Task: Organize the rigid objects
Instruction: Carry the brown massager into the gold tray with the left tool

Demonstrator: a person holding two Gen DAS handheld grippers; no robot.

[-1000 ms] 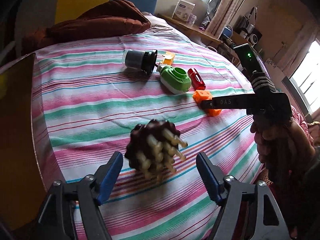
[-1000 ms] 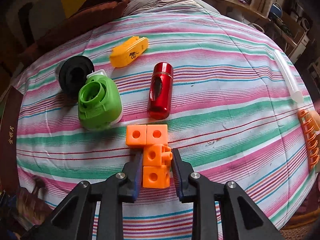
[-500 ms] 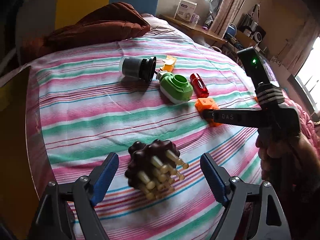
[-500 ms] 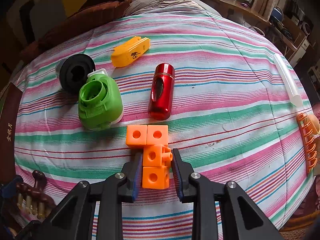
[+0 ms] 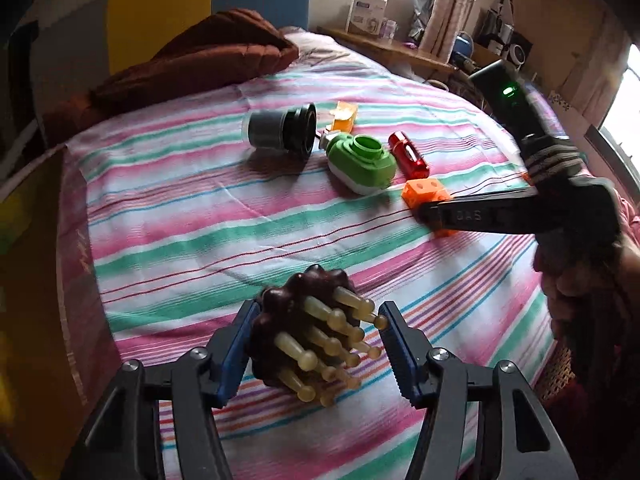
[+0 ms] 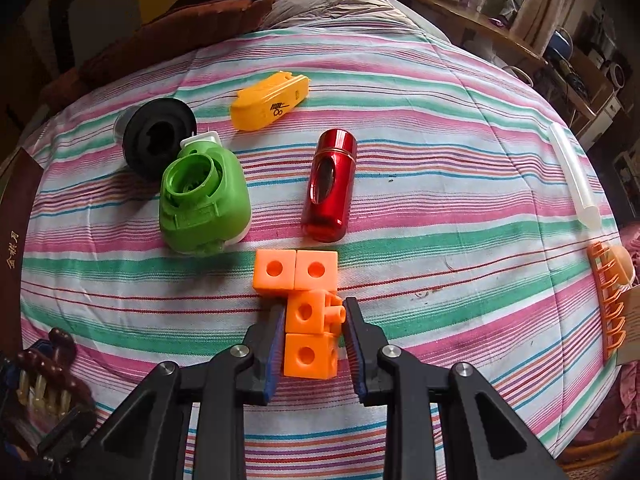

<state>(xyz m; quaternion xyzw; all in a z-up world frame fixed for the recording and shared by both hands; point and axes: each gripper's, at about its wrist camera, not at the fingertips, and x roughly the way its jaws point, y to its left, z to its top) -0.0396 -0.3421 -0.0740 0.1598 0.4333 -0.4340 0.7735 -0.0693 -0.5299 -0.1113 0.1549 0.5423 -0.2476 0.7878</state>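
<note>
Striped bedsheet, under everything; on it, ahead of my right tongs, a green container, then a red cylinder beside it. My left tongs have just been closing around the brown bristled brush, left pad touching, right pad a little off the bristles. My right tongs are clenched on the orange cube cluster, smallest item.

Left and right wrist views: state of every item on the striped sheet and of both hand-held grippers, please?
Left hand-held gripper: jaws just closing around the brown massage roller; right pad not touching.
Right hand-held gripper: shut on the orange cube block.
Black cup: on its side.
Green container: lying, mouth uncapped.
Red cylinder: lying flat.
Yellow case: lying flat.
</note>
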